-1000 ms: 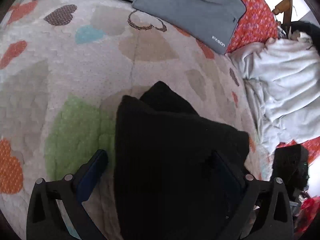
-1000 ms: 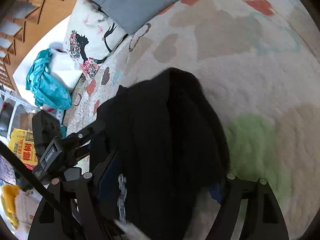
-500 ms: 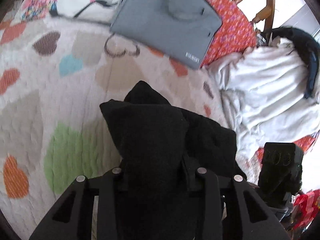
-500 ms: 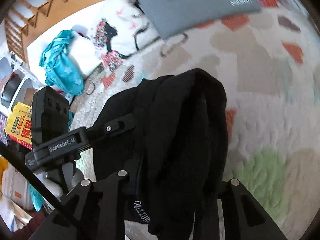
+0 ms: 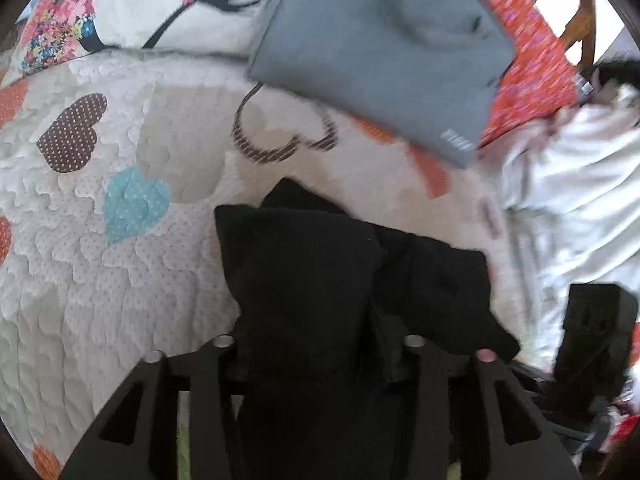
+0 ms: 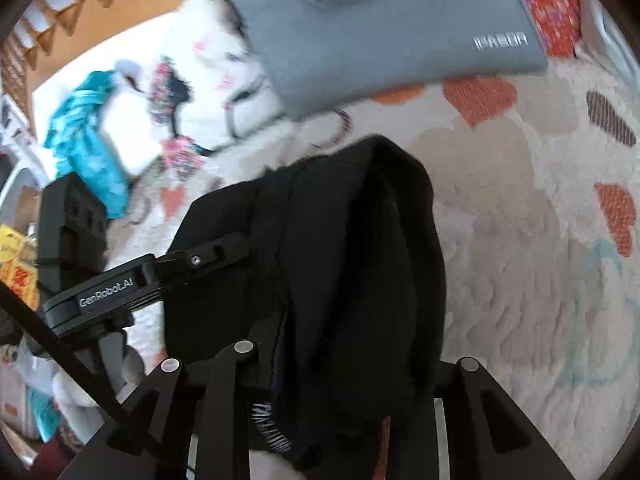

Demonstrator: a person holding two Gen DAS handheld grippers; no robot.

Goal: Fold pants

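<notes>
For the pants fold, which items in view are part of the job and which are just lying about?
Job: black pants, bunched between both grippers' opening jaws: left gripper, right gripper.
Lying about: grey folded garment, printed pillow, white clothes pile, teal cloth.

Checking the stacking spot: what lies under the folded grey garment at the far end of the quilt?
The grey garment overlaps the heart-print quilt, a floral pillow and red patterned fabric. Whatever lies beneath its middle is hidden.
</notes>
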